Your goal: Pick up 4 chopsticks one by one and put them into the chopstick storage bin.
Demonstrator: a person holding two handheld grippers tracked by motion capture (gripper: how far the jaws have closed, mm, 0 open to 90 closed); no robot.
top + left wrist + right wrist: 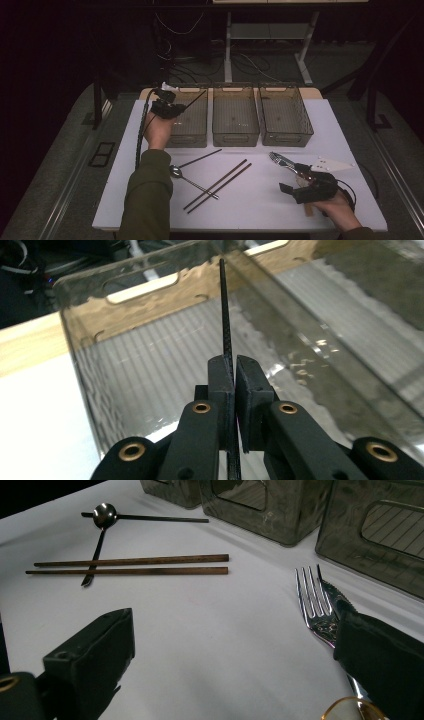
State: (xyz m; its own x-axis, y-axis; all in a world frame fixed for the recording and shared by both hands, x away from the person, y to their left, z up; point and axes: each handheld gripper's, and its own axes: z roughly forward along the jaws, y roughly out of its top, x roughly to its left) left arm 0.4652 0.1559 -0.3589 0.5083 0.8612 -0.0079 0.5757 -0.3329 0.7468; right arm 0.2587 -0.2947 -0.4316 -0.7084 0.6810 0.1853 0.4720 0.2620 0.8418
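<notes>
The left gripper (167, 102) has its jaws pressed together on a thin black chopstick (224, 310), pinching it low so the stick rises slanting over the left bin (192, 131). The left hand (159, 129) reaches far across the worktop (280, 200), forearm stretched out from the near edge. The right gripper (292, 176) rests near the right edge with jaws spread wide, one beside a fork (314, 605) and a knife (336, 600) lying together, the hand low behind it. A second black chopstick (200, 158), a spoon (192, 182) and two brown chopsticks (218, 184) lie mid-worktop. Two more bins (235, 131) stand to the right of the first.
</notes>
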